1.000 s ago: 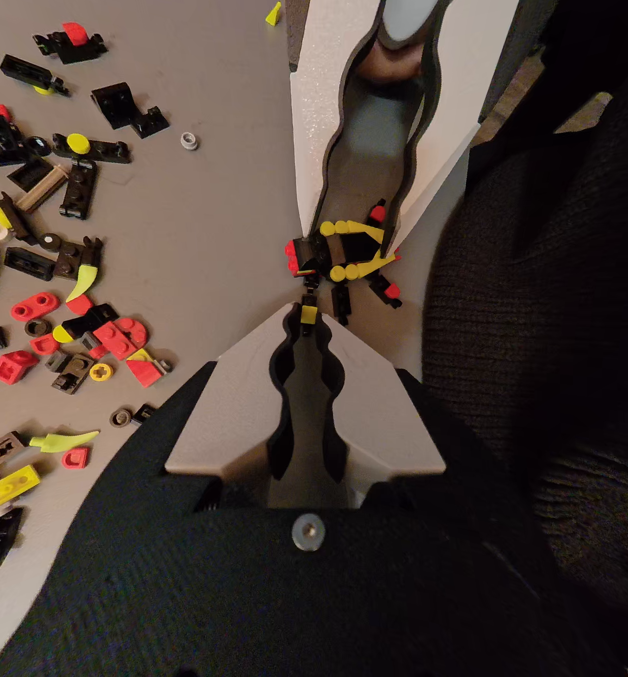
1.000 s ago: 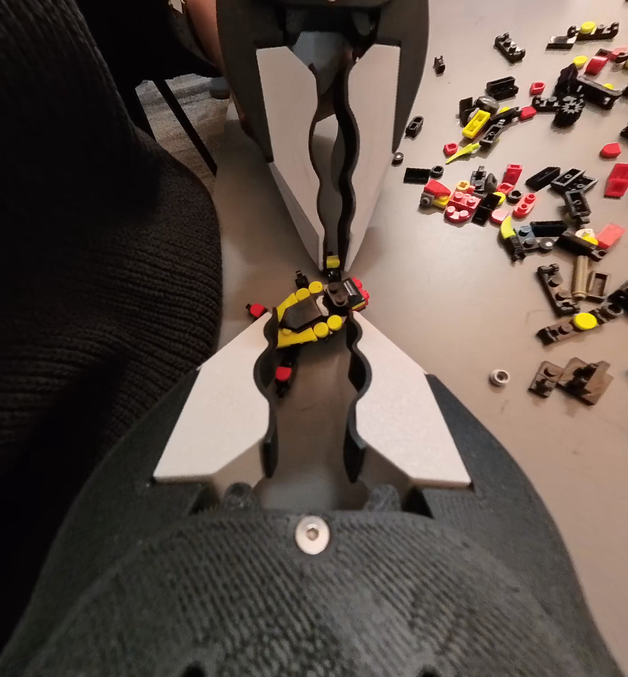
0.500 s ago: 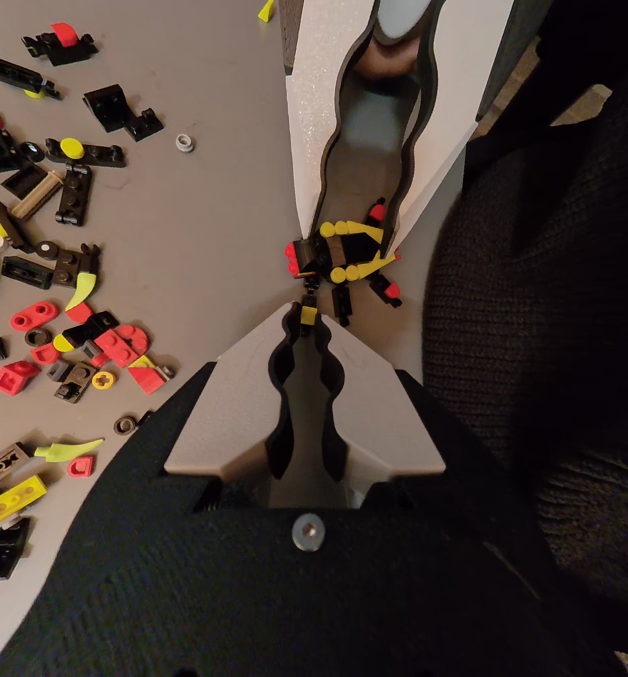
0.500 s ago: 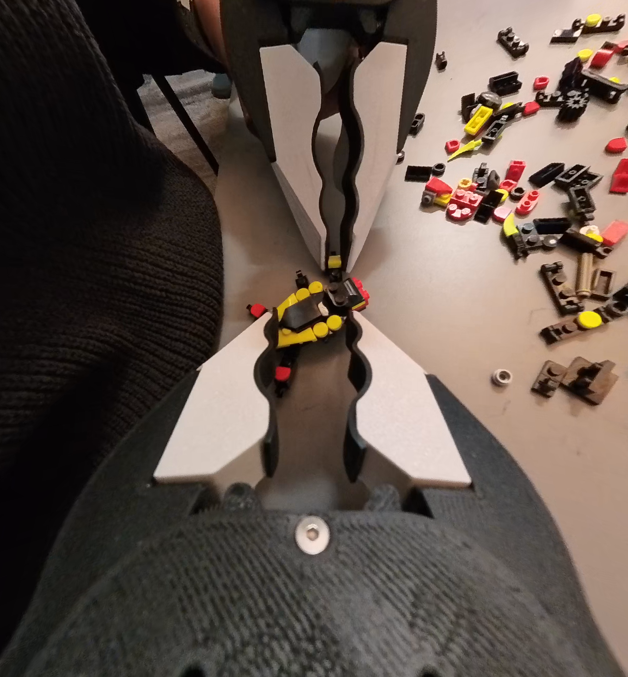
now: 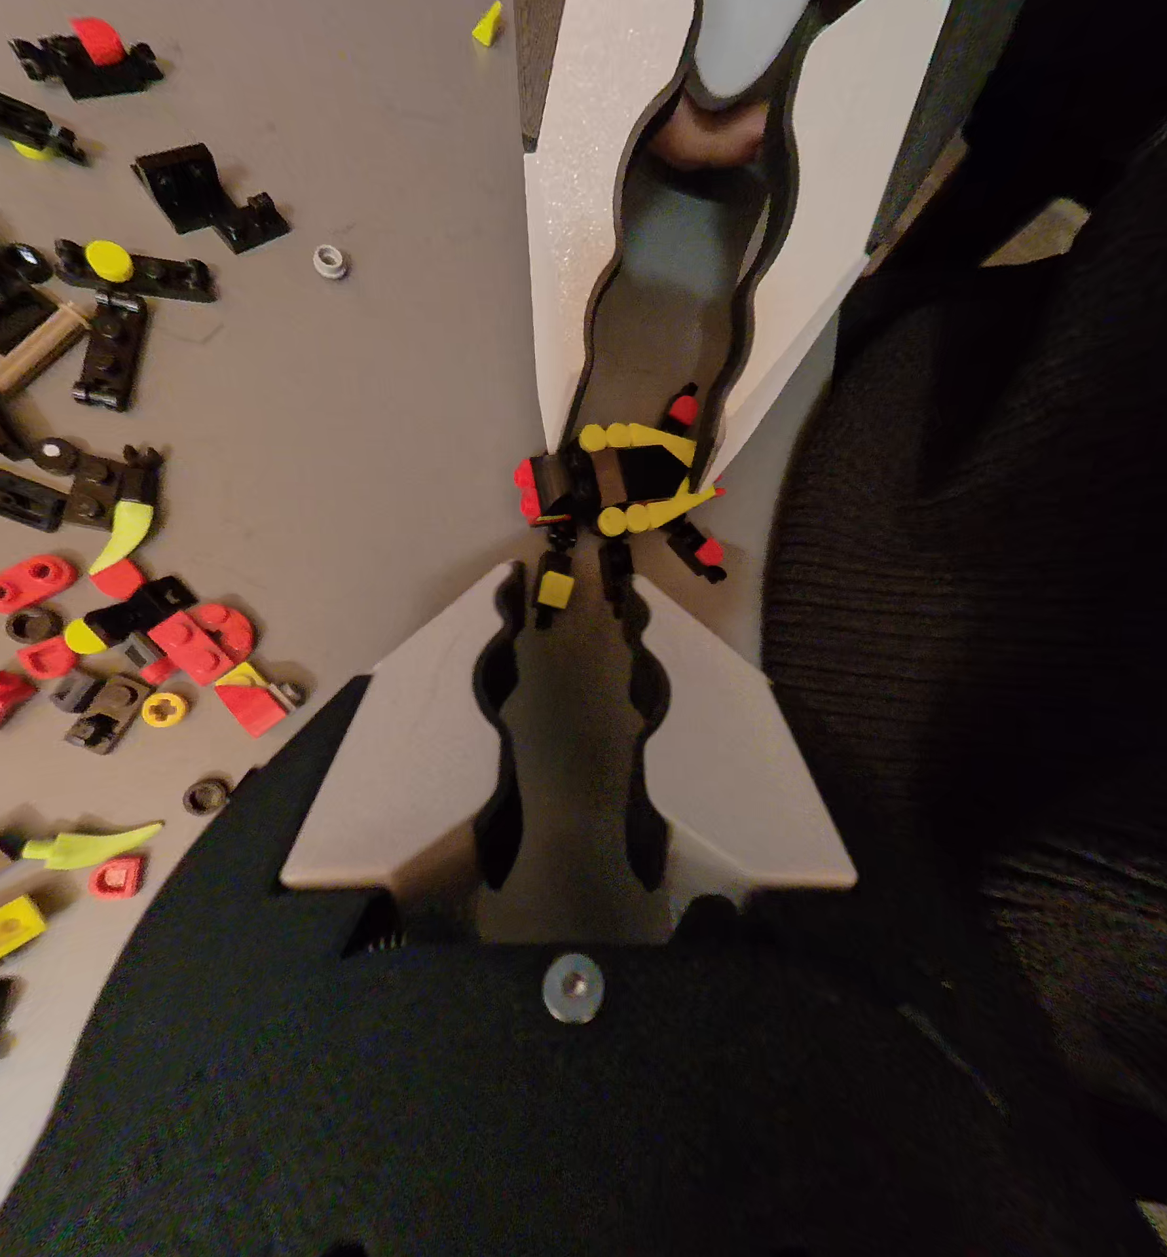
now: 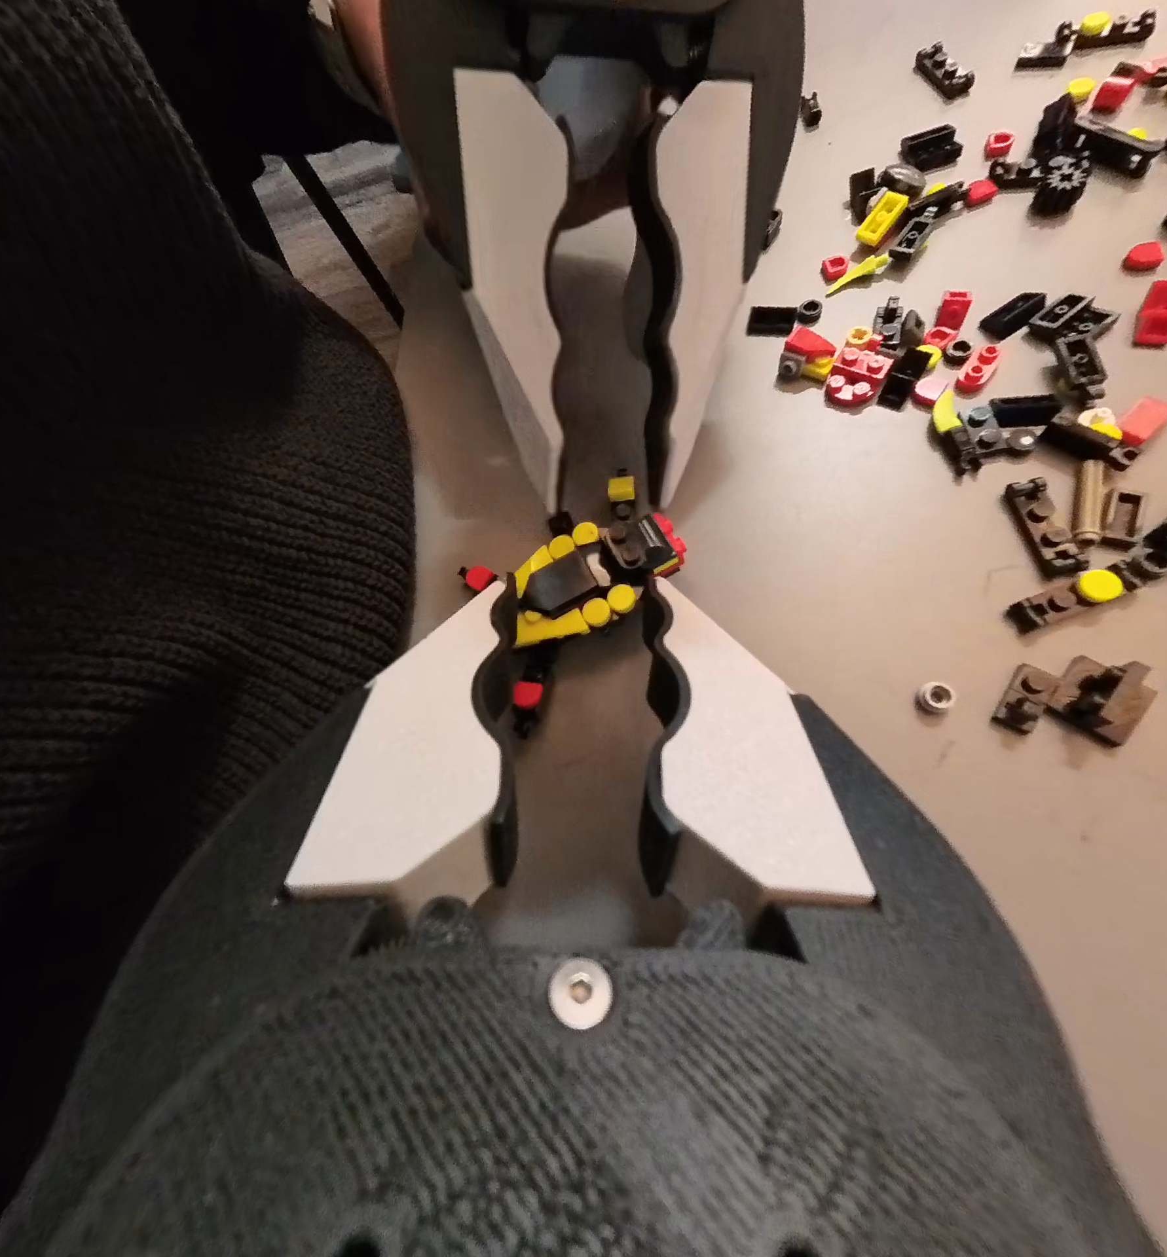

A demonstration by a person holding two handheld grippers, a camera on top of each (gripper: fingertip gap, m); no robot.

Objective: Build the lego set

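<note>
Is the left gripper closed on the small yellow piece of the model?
No, the left gripper stands open, with a clear gap on each side of the yellow piece of the model.

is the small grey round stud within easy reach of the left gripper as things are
Probably yes. The grey stud lies alone on bare table, and the left gripper is open and holding nothing. It would only need to swing leftward, away from the yellow and black model.

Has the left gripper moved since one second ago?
Yes. The left gripper opened: earlier shut on the yellow-tipped leg of the lego model, its jaws now stand apart beside that leg, which kept its place.
</note>
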